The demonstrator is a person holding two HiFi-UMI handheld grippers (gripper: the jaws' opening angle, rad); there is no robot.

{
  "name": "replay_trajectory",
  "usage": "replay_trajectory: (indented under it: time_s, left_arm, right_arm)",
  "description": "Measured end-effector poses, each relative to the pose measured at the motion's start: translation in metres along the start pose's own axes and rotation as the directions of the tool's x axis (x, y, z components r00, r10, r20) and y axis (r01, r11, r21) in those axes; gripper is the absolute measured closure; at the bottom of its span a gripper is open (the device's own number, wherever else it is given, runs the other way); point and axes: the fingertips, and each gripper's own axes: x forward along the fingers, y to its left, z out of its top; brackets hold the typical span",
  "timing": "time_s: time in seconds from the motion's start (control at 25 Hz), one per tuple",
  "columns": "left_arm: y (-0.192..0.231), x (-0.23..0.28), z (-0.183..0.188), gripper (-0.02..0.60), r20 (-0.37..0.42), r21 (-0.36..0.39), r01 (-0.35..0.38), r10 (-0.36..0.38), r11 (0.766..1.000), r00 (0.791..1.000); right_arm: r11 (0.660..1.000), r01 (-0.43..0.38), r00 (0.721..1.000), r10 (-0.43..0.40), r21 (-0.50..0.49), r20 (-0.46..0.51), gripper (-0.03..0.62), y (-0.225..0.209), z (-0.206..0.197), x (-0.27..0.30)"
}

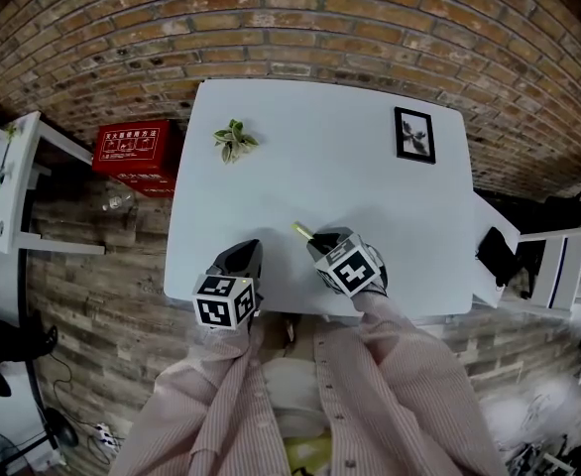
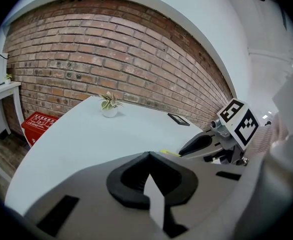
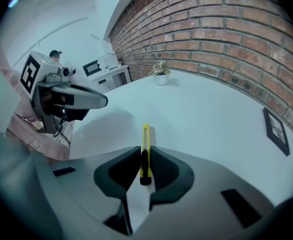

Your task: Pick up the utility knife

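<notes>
One yellow knife point(image 3: 145, 134), likely light, stiff and slick, sits clamped by its black tail in the right claw point(image 3: 145, 151), tip poking ahead over the bench point(image 3: 211, 114); gripping nearer mid-body looks steadier.

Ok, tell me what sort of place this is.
Likely an indoor room, maybe an office or studio: a white table stands by a brick wall, bearing a small potted plant and a framed picture.
</notes>
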Motion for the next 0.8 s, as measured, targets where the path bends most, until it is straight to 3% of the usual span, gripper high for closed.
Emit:
replay_trajectory:
  time_s: [0.2,0.36,0.6,0.8]
  left_arm:
    - [0.001,-0.002,0.009,0.589,0.03,0.014,0.012,-0.012,1.0,0.999]
    - [0.0,-0.004,0.021,0.59,0.075,0.04,0.026,-0.029,0.999,0.997]
    - [-0.003,-0.015,0.054,0.589,0.197,0.099,0.012,-0.031,0.995,0.98]
    - [-0.007,-0.02,0.079,0.589,0.272,0.13,0.015,-0.05,0.991,0.961]
  right_arm:
    - [0.995,-0.034,0.992,0.022,0.095,0.124,0.533,-0.002,0.014,-0.009]
    - [0.985,-0.068,0.967,0.026,0.157,0.255,0.533,-0.005,0.03,-0.021]
    - [0.969,-0.09,0.909,-0.015,0.232,0.416,0.534,-0.011,0.048,-0.044]
    - [0.956,-0.108,0.832,-0.064,0.274,0.552,0.534,-0.019,0.067,-0.069]
